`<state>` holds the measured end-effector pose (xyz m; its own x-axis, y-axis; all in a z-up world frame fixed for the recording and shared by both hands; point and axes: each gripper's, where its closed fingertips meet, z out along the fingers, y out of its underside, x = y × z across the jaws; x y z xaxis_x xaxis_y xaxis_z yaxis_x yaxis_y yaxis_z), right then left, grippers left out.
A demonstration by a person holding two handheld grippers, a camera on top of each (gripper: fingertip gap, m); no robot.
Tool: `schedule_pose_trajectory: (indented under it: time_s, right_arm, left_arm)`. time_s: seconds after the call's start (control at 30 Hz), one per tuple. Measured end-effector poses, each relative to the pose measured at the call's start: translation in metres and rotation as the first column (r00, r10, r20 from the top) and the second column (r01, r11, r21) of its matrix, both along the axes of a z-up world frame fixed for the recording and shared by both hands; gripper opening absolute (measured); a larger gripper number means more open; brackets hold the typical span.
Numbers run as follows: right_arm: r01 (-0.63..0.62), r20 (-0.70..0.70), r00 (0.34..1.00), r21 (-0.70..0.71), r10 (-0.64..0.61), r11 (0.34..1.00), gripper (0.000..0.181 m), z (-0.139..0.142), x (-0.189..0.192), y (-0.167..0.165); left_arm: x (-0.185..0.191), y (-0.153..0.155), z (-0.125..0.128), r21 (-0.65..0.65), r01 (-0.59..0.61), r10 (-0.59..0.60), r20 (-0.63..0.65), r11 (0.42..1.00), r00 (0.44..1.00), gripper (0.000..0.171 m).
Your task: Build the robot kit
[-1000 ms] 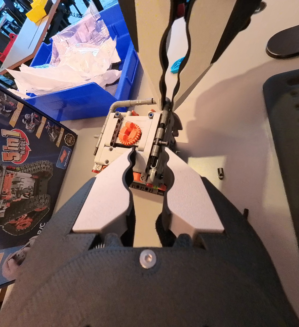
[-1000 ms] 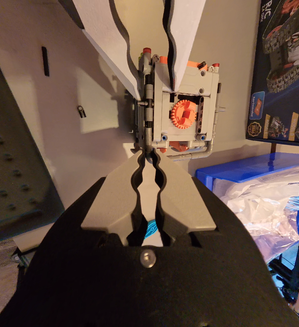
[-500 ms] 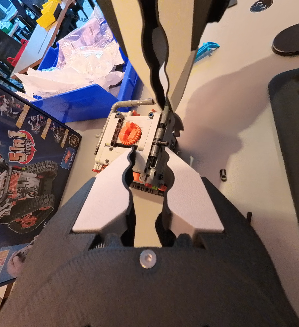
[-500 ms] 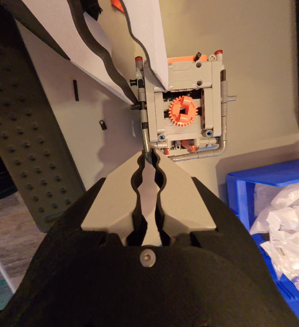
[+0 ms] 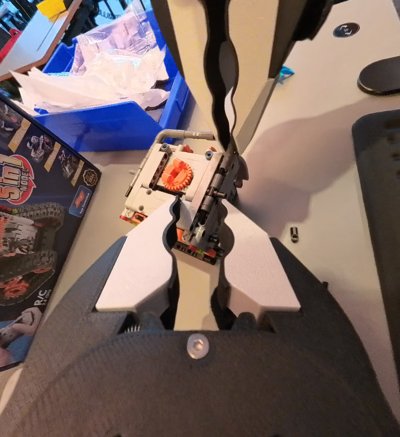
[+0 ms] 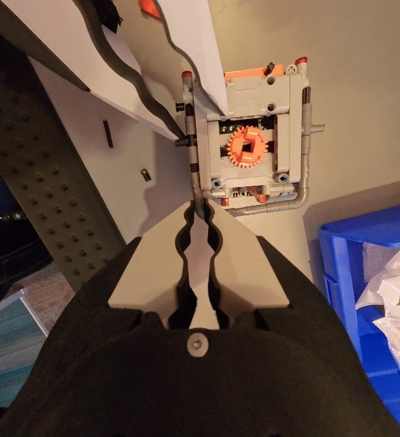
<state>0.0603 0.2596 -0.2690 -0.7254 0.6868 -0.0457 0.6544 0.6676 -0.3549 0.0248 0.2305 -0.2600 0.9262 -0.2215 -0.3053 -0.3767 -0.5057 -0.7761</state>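
A grey brick-built model (image 5: 203, 170) with an orange gear (image 5: 176, 173) on top is held between both grippers over the pale table (image 5: 277, 179). My left gripper (image 5: 200, 208) is shut on the model's near edge. My right gripper (image 5: 228, 144) reaches in from the top and pinches the far right corner. In the right wrist view my right gripper (image 6: 199, 205) is shut on the end of a bent grey tube (image 6: 196, 189) at the corner of the model (image 6: 243, 94). The left gripper (image 6: 201, 123) clamps the opposite edge. I cannot tell whether the model touches the table.
A blue bin (image 5: 104, 127) of clear plastic bags stands behind the model, also in the right wrist view (image 6: 369, 260). A dark toy box (image 5: 28, 201) lies at the left. A dark studded pad (image 5: 395, 189) lies at the right. A small black pin (image 5: 294, 234) and a black axle (image 6: 107, 133) lie loose. Some 5 cm of space lies between my two pairs of fingers.
Both grippers keep their hold on the model. The right gripper has swung round: the toy box has left its view and the studded pad now runs slanted on the left.
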Motion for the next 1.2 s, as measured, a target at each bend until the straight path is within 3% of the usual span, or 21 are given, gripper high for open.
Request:
schedule_pose_trajectory:
  time_s: [0.23, 0.3, 0.37, 0.43, 0.57, 0.63, 0.73, 0.83, 1.0, 1.2]
  right_arm:
    - [0.002, -0.123, 0.992, -0.059, -0.010, 0.998, 0.013, 0.006, -0.002, -0.011]
    - [0.028, -0.176, 0.983, -0.121, -0.049, 0.992, 0.018, 0.015, -0.002, -0.008]
    - [0.123, -0.206, 0.963, -0.234, -0.173, 0.964, 0.020, 0.023, -0.005, 0.003]
    - [0.238, -0.156, 0.932, -0.415, -0.327, 0.878, 0.019, 0.025, -0.006, 0.012]
    - [0.411, 0.079, 0.863, -0.685, -0.500, 0.602, 0.023, 0.017, -0.002, 0.015]
    - [0.449, 0.201, 0.835, -0.787, -0.513, 0.423, 0.023, 0.020, -0.004, 0.011]
    - [0.467, 0.278, 0.839, -0.810, -0.467, 0.356, 0.018, 0.010, -0.002, -0.003]
    - [0.448, 0.318, 0.828, -0.870, -0.461, 0.205, 0.010, 0.019, -0.007, -0.003]
    - [0.421, 0.268, 0.818, -0.881, -0.509, 0.213, 0.008, 0.023, -0.012, -0.001]
    - [0.407, 0.237, 0.844, -0.867, -0.481, 0.287, 0.007, 0.022, -0.005, 0.004]
  left_arm:
    - [-0.003, -0.010, 0.001, -0.026, 0.037, -0.037, 0.010, 0.999, 0.999, 0.028]
    - [-0.001, -0.011, 0.001, -0.029, 0.050, -0.050, 0.021, 0.998, 0.999, 0.029]
    - [0.000, -0.011, 0.001, -0.029, 0.056, -0.056, 0.021, 0.998, 0.998, 0.031]
    - [0.000, -0.011, 0.001, -0.028, 0.055, -0.054, 0.022, 0.998, 0.998, 0.031]
    - [0.001, -0.010, 0.001, -0.025, 0.043, -0.043, 0.020, 0.999, 0.999, 0.030]
    - [0.002, -0.010, 0.001, -0.021, 0.034, -0.034, 0.020, 0.999, 0.999, 0.031]
    - [0.003, -0.009, 0.000, -0.011, 0.016, -0.016, 0.013, 1.000, 1.000, 0.030]
    - [0.003, -0.008, 0.000, -0.008, 0.002, -0.002, -0.003, 1.000, 1.000, 0.032]
    - [0.003, -0.007, 0.000, 0.001, 0.001, -0.001, -0.006, 1.000, 1.000, 0.026]
    - [0.005, -0.004, 0.000, 0.005, 0.001, -0.001, -0.005, 1.000, 1.000, 0.025]
